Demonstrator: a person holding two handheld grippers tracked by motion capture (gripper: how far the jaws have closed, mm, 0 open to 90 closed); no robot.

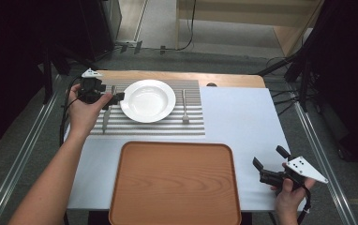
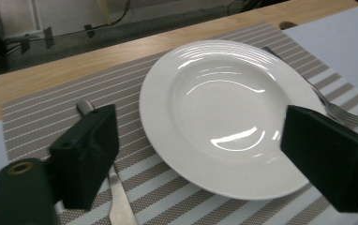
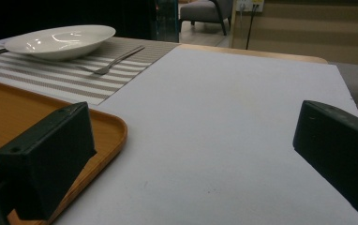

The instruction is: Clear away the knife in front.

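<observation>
Left gripper (image 1: 115, 99) at far left of worktop (image 1: 242, 122), jaws apart over striped placemat (image 1: 158, 126), nothing pinched; knife (image 1: 106, 119) under left jaw, white plate (image 1: 147, 100) rim between jaws. Fork (image 1: 184, 107) right of plate. Right gripper (image 1: 268, 158) near right, jaws wide, empty, beside wooden tray (image 1: 175, 183).

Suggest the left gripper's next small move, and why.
Probably ease the left gripper forward so its wide-open jaws straddle the white plate's near rim, then close. In the left gripper view the plate lies between and ahead of the jaws, untouched; the knife lies just beside one jaw.
</observation>
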